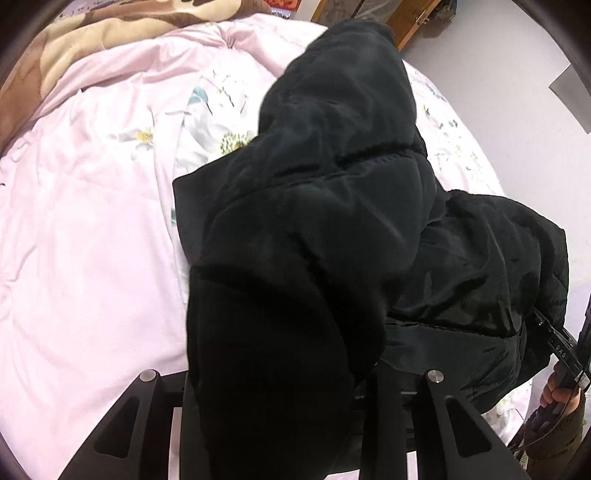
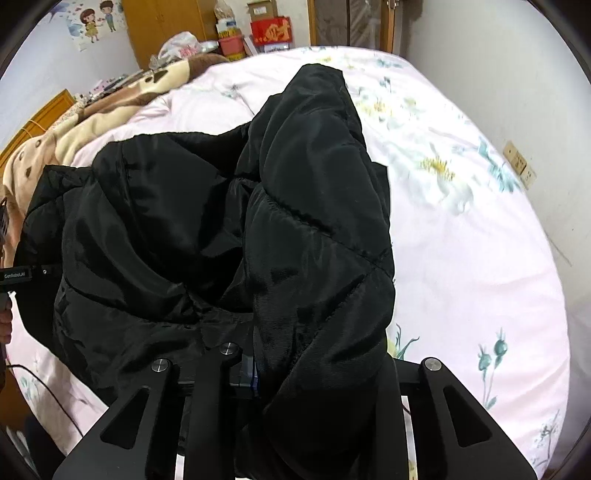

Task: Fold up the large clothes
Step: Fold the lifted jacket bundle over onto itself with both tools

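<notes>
Jacket: you've got a black padded jacket (image 1: 332, 221) bunched up over the bed (image 1: 92, 221), part lifted, part still draped on the quilt near the bed's near edge.
Left hand-held gripper (image 1: 291, 376): your jaws pinch a thick fold of the jacket; the fabric fills the gap and spills down over the fingers, pads hidden.
Right hand-held gripper (image 2: 295, 363): same deal, your jaws are closed on another thick fold of the jacket (image 2: 295, 221), cloth covering the pads.
Between grips: the jacket's shiny lining sags in a slack hollow between your two grips.
Bed cover: pink quilt (image 2: 480, 258) with a pale floral print, wrinkled; jacket sits roughly mid-width of the bed.
Blanket: brown and beige blanket (image 2: 92, 122) heaped at the far end of the bed.
Your other hand: right hand (image 1: 557, 395) on its handle shows at the right edge of the left wrist view.
Background: wooden wardrobe (image 2: 162, 29) and a red box (image 2: 271, 31) beyond the bed's far edge.
</notes>
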A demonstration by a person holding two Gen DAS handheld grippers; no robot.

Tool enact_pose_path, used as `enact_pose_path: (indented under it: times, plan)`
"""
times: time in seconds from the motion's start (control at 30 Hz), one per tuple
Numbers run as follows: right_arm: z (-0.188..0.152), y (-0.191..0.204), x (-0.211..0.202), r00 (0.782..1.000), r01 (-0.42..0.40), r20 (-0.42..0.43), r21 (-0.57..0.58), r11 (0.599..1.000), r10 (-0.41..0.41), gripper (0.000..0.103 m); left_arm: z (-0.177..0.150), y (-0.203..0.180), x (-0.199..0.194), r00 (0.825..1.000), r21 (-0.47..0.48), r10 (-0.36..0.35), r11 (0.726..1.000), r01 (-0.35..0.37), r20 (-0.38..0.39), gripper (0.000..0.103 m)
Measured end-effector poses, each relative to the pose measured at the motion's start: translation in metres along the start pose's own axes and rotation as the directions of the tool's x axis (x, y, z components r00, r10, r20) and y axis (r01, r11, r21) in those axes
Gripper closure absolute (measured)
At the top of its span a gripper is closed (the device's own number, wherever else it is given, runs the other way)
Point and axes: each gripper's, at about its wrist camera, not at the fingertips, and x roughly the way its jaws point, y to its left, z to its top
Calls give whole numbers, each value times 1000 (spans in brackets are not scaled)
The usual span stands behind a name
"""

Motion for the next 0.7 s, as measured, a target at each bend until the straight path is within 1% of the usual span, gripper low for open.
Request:
enact_pose_path:
  times: [0.03,0.23,0.3,0.37,0.47,0.5,0.53,0.57,0.63,0.67,0.7]
  plan:
    - [1,2,-6,1000,-4,10,0,1000,4,78,24,-27,5,1000,-3,0,1000,0,5,69]
    - [4,19,-37,998,-25,56,-26,999,27,87,36,3,-36,998,-20,-22,1000,24,59,70]
    - [4,26,-41,996,-53,68,-37,998,55,90,39,13,-45,997,-16,-14,1000,16,75,70]
    - [4,28,-36,995,-83,49,-11,996,83,90,35,20,-45,998,-20,-10,1000,11,57,69]
    - [-3,21,-15,997,-73,-13,39,997,73,89,33,34,-23,999,-34,31,999,-31,13,69]
    - [-3,21,-11,997,-70,-25,51,996,71,86,31,39,-17,999,-52,32,998,-32,9,68]
    - [-5,17,-5,998,-51,-43,66,997,54,81,32,44,-11,999,-61,35,998,-34,7,67]
    - [-5,14,2,997,-34,-67,56,998,38,75,31,44,-7,999,-64,43,997,-42,4,67]
    - [-5,4,16,994,-1,-107,59,998,8,55,36,48,0,999,-52,53,997,-53,0,65]
    - [-5,-2,22,994,-14,-109,71,997,21,53,30,41,-9,998,-43,60,997,-59,-1,65]
    - [-5,-6,27,992,-32,-118,72,997,40,50,32,40,-8,998,-32,68,997,-68,-4,65]
